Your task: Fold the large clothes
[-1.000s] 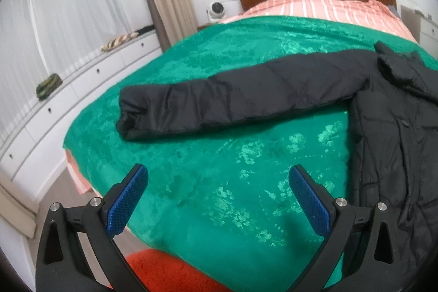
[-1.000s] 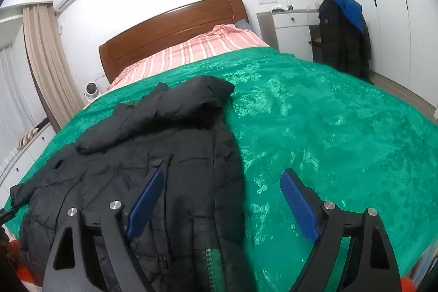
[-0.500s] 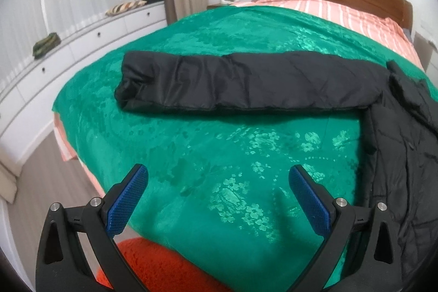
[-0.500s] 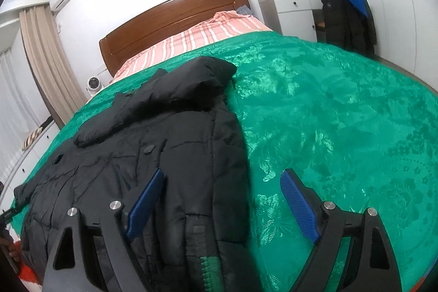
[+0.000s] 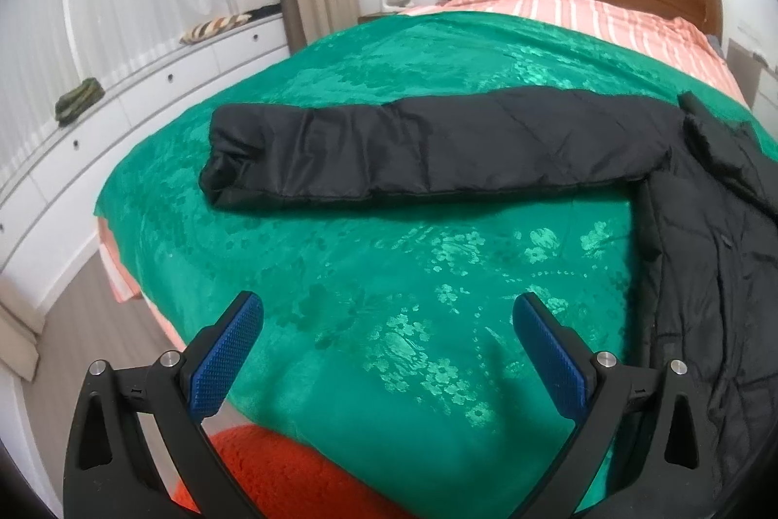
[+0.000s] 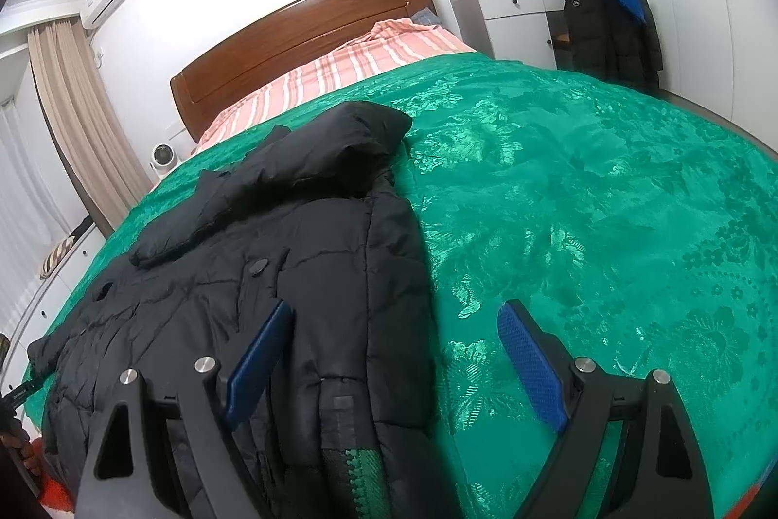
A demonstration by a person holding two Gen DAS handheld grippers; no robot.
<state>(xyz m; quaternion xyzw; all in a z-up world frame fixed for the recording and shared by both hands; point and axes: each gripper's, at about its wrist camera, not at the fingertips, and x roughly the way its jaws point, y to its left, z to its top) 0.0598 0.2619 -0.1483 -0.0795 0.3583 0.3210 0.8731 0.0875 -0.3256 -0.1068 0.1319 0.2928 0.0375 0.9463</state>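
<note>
A large black padded coat point(image 6: 272, 276) lies flat on a bed with a green flowered cover point(image 6: 608, 217). One sleeve point(image 5: 428, 149) stretches out to the left across the cover, seen in the left wrist view. The other sleeve point(image 6: 316, 149) lies folded over the chest near the collar. My left gripper point(image 5: 389, 324) hovers open over bare green cover, well short of the stretched sleeve. My right gripper point(image 6: 394, 334) is open above the coat's right front edge near the hem, with nothing pressed between its pads.
A wooden headboard point(image 6: 301, 27) and striped pink sheet point(image 6: 350, 62) are at the far end. White drawers point(image 5: 146, 81) run along the left wall. Another dark coat with blue lining point(image 6: 608, 18) hangs by a white cabinet. An orange-red fuzzy thing point(image 5: 291, 475) lies below the left gripper.
The left wrist view has swung and rolled, so the stretched sleeve now lies more level and central. The right view shifted slightly closer over the coat. Both grippers stayed open.
</note>
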